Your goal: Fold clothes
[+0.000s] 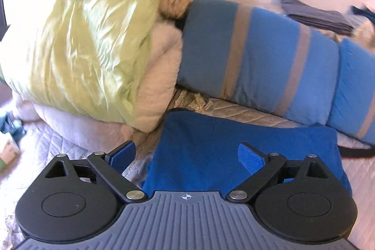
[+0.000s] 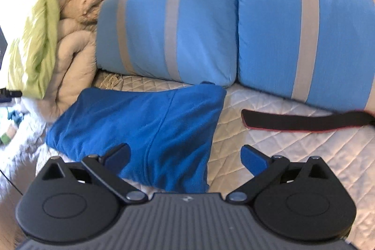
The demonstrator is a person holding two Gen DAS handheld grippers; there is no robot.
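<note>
Now: blue garment [image 2: 145, 130] folded on the bed [image 2: 293, 156], just before the striped pillows [image 2: 168, 32] | left gripper [image 1: 187, 157] jaws wide, empty | right gripper [image 2: 185, 157] jaws spread, empty | judgement: fold released, laid flat to hold shape.

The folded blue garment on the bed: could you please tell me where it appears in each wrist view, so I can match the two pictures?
Left wrist view: the blue garment fills the lower centre, just beyond the fingers.
Right wrist view: the blue garment lies lower left of centre, on the white quilt.
Shared landmark: the blue pillow with grey stripes lies right behind it.
</note>
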